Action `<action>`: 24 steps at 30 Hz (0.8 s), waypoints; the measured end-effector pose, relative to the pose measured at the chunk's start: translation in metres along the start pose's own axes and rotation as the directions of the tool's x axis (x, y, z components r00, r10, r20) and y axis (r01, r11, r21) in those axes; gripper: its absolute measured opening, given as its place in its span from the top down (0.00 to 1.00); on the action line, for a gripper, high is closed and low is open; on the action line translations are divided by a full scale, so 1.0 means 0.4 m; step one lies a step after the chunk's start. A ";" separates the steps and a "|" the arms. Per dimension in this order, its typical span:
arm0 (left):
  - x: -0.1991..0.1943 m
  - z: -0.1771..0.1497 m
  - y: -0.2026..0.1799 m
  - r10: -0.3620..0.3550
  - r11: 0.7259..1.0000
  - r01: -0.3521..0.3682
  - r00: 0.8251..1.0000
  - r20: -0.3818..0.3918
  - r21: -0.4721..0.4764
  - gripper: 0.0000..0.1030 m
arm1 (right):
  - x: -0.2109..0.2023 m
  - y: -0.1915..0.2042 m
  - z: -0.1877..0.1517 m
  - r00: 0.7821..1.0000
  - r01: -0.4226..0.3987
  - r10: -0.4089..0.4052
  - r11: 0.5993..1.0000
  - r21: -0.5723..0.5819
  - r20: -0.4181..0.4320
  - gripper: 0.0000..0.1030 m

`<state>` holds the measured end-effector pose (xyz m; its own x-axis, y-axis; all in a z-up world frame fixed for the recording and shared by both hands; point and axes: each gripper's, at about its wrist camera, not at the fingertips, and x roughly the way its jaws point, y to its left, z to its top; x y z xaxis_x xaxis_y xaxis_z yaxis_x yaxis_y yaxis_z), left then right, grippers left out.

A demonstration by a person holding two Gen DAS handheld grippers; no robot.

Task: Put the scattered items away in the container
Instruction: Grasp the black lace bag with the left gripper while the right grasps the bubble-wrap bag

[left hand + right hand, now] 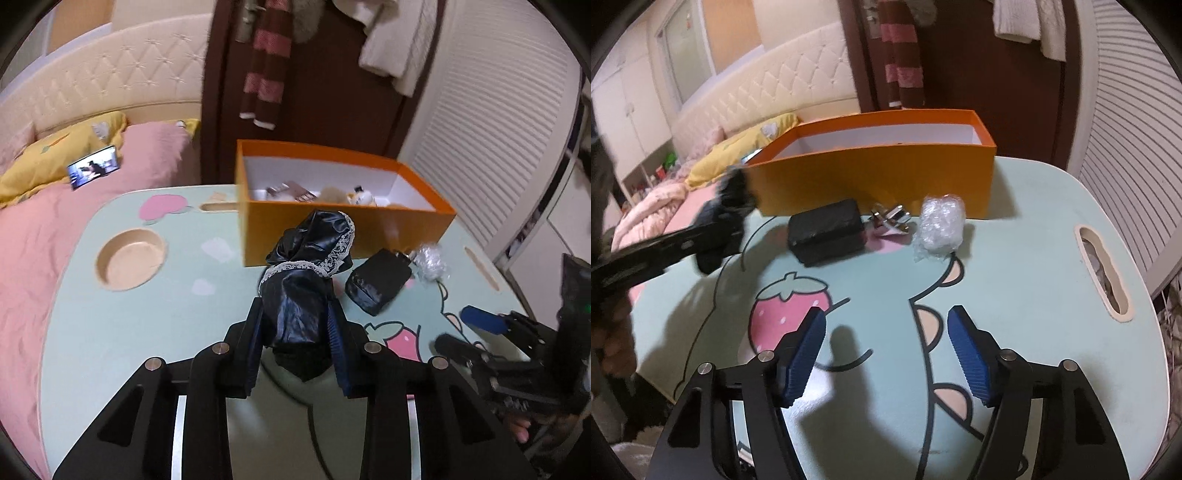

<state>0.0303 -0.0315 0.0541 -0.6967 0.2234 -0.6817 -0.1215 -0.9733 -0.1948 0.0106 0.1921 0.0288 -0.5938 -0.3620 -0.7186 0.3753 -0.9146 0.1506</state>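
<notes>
Your left gripper (295,332) is clamped on a black satin cloth with white lace trim (308,266), held above the pale green cartoon table (110,332) just in front of the orange box (343,229). The cloth bulges out past the fingertips and droops behind them; it looks light, limp and slippery, so a pinch on the bunched middle, as here, seems the safest hold. The box is open on top and already contains several small items, among them what may be a plush toy, though blur makes that uncertain.

Your right gripper (886,350) hangs over the table with its 2 blue ribbed pads (805,350) spread wide and nothing between them. 3 items remain on the table beside the box's near wall: a black pouch (827,230), probably soft but firm enough to grip across its short sides; a small shiny metal clip (892,218), hard and likely slippery; and a wad of clear bubble wrap (940,225), very light and crushable.
</notes>
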 end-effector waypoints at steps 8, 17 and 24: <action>-0.022 -0.025 0.005 0.016 1.000 -0.016 1.000 0.020 0.000 0.67 | 0.018 -0.057 0.087 0.998 0.065 -0.066 0.996 0.068 0.023 0.42; -0.009 -0.023 0.001 0.004 1.000 -0.004 1.000 0.011 0.001 0.67 | 0.089 -0.086 0.147 0.995 0.097 -0.096 0.993 0.066 -0.025 0.56; -0.004 -0.026 0.002 0.009 1.000 -0.009 1.000 0.012 0.003 0.67 | 0.110 -0.068 0.149 0.993 0.105 -0.104 0.994 0.013 -0.053 0.71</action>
<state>0.0385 -0.0319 0.0477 -0.7064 0.2143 -0.6746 -0.1173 -0.9753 -0.1871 -0.0681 0.1904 0.0334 -0.5912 -0.2550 -0.7652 0.3015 -0.9498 0.0836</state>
